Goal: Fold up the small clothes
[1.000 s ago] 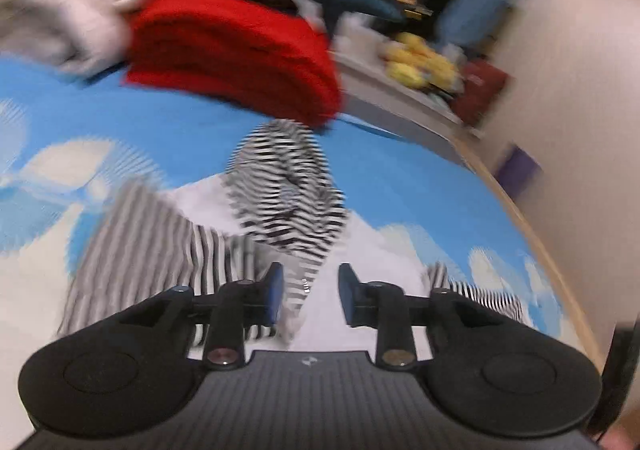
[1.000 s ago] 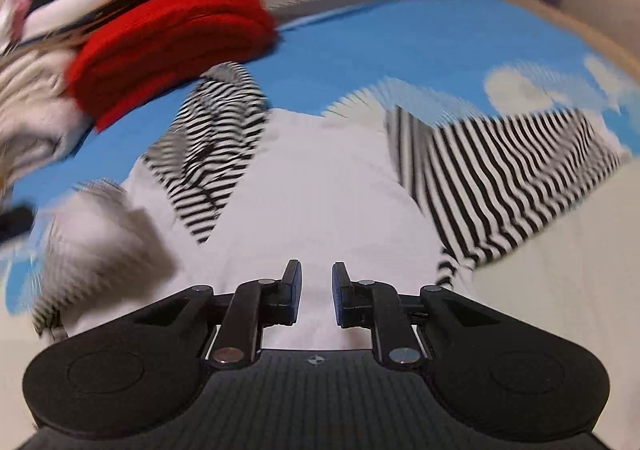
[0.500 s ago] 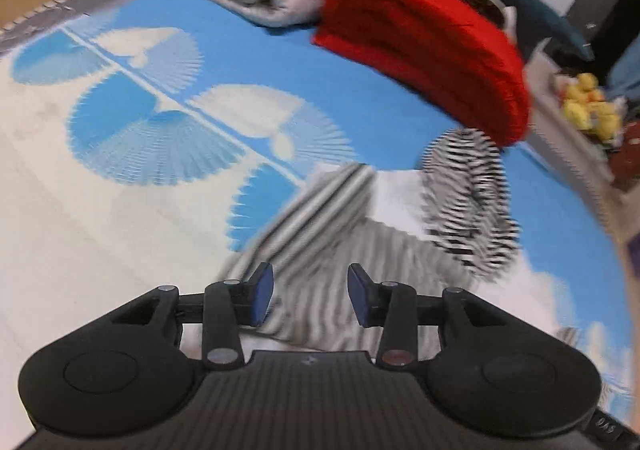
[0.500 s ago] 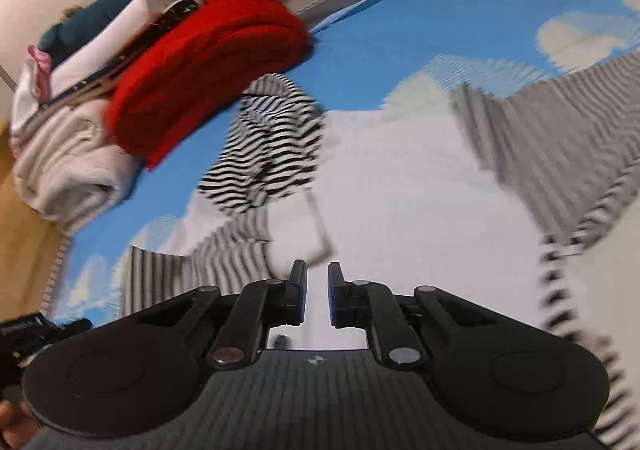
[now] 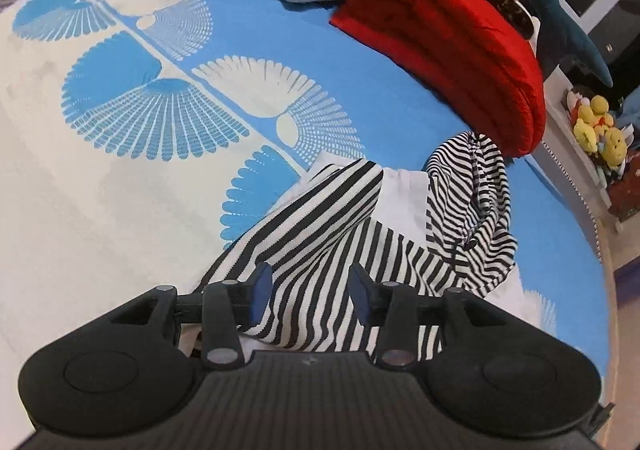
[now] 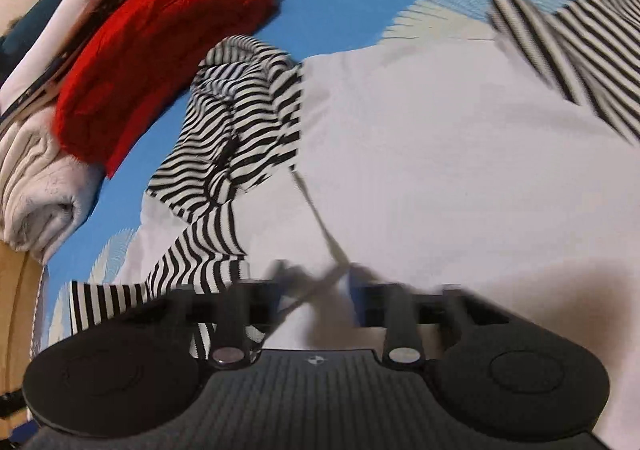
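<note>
Blankets [image 5: 448, 46] crowd the hoodie [image 5: 320, 234]; left tool [image 5: 308, 290] gapes, right tool [image 6: 316, 290] closed.

hoodie [image 5: 320, 234]: white, black-striped | blanket [image 5: 448, 46]: red | bedspread [image 5: 280, 30]: blue-cream fans

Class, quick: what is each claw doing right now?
Left claw: open over the black-and-white striped sleeve.
Right claw: shut; blurred, its contents cannot be told.

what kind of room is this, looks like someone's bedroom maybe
Most likely a bedroom at home. The striped hooded top lies on a bed-like surface with a blue and cream patterned cover, folded blankets, one a red blanket, are stacked at its far edge, and yellow plush toys sit beyond.
</note>
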Demonstrator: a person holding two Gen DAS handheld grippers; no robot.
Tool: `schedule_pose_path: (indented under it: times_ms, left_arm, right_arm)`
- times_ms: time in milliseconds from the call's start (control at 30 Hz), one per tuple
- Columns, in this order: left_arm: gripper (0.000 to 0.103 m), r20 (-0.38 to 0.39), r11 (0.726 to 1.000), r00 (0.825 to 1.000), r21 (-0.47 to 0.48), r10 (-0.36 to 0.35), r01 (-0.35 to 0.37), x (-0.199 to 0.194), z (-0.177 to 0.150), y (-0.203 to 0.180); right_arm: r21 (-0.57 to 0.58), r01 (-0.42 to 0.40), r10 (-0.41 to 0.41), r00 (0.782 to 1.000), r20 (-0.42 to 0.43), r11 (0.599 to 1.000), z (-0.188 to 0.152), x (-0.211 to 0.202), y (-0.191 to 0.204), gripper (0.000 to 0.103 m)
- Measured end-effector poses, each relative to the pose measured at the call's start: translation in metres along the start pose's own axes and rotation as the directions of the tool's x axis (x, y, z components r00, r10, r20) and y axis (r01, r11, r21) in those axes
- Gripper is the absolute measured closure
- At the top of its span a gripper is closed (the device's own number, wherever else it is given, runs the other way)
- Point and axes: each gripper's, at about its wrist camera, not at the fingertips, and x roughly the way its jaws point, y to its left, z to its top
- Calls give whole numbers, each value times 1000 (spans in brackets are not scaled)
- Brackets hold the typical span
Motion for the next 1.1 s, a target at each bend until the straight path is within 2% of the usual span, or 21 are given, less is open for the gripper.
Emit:
schedule_pose_path:
  times_ms: [100,167,233,300,333,367,400,467,500,533,567,633,667,700,767,800,833,900,1000,1033,1100]
  left_arm:
    - [57,14,1000,1000,-14,-15,15,-6,6,5]
    - [57,22,999,1000,-29,-17,18,-10,10,10]
    - [57,18,999,1000,-49,-22,23,-12,13,14]
    - [57,13,998,999,-50,-30,30,-13,13,15]
    - [57,9,999,999,-42,-34,35,-13,12,14]
    - [57,6,999,999,-32,-38,38,-13,11,12]
    - [57,1,999,999,-19,-39,39,-12,9,11]
    - [56,-15,999,999,8,-37,37,-11,5,8]
    - [56,-20,999,999,16,-34,34,-10,2,7]
    - [56,-24,999,999,21,-29,30,-9,-1,6]
    - [56,-25,999,999,24,-27,28,-9,-3,6]
    - [56,-37,999,999,34,-23,25,-6,-9,0]
    - [56,-44,999,999,40,-27,29,-4,-11,-3]
    - [56,-49,998,998,46,-31,34,-3,-14,-6]
    - [56,-52,997,998,69,-33,37,0,-19,-16]
    - [55,-53,996,998,81,-31,35,2,-21,-20]
    - [55,-57,995,998,90,-29,34,4,-23,-24]
    - [55,-64,995,998,91,-26,32,7,-26,-28]
    - [52,-71,994,997,106,-20,28,11,-29,-34]
    - [50,-71,993,997,117,-16,25,13,-31,-37]
    - [47,-69,988,998,151,-4,14,16,-34,-42]
  right_arm:
    - [-84,-11,19,995,100,996,7,-27,21,101]
    - [-117,-64,86,977,197,991,20,-72,39,101]
    - [-184,-29,80,958,274,983,28,-116,50,101]
    - [-179,87,-39,966,257,980,31,-133,43,100]
    - [-175,185,-147,967,210,967,29,-132,32,97]
    - [-160,251,-222,958,179,955,26,-131,19,87]
    - [-112,300,-277,942,188,947,19,-133,1,77]
    - [-35,368,-354,913,204,929,7,-135,-25,77]
    - [-4,367,-360,915,185,930,6,-132,-30,77]
    - [10,293,-290,941,176,956,6,-129,-33,77]
    - [-9,231,-227,959,169,973,7,-124,-31,77]
    - [-119,138,-117,979,167,983,7,-115,-20,77]
    - [-172,107,-78,983,166,979,3,-111,-18,73]
    - [-208,91,-63,988,141,974,1,-105,-15,63]
    - [-219,96,-101,995,-13,971,-3,-80,-24,46]
    - [-223,141,-166,981,-96,965,-6,-66,-32,46]
    - [-229,185,-214,970,-113,956,-9,-61,-40,53]
    - [-190,223,-241,968,-74,956,2,-76,-39,51]
    - [-142,117,-113,993,31,983,22,-112,-50,51]
    - [-165,137,-124,988,89,977,29,-123,-54,50]
    - [-186,262,-223,952,208,947,43,-141,-73,45]
